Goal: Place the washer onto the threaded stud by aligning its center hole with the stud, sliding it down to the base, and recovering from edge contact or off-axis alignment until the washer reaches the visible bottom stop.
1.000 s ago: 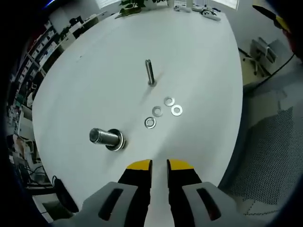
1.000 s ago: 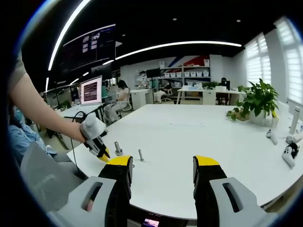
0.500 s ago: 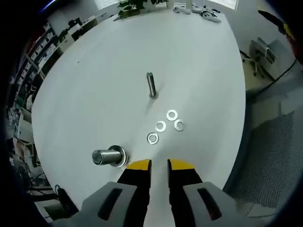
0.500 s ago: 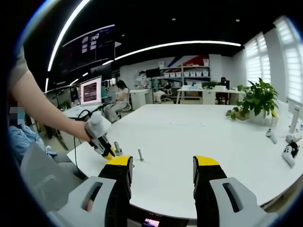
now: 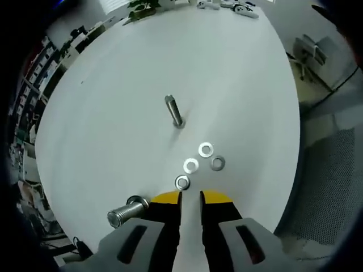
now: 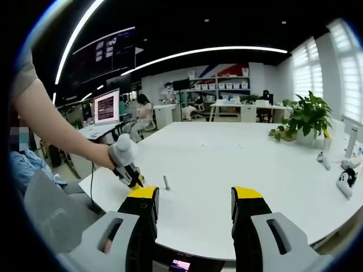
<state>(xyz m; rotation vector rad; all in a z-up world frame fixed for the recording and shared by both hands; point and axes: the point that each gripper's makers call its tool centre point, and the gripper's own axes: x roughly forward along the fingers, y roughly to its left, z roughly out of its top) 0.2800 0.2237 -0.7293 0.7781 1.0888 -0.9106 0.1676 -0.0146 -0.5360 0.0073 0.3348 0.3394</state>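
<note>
Left gripper (image 5: 190, 195) hovers low over white table (image 5: 113, 102), jaws nearly together w/ nothing between, tips just beside nearest washer (image 5: 182, 182). Three more washers (image 5: 205, 149) lie between it & upright stud (image 5: 174, 111); thick bolt (image 5: 126, 212) sits near table edge. Right gripper (image 6: 194, 198), jaws wide apart, holds nothing. Plant (image 6: 309, 116) far side.
</note>
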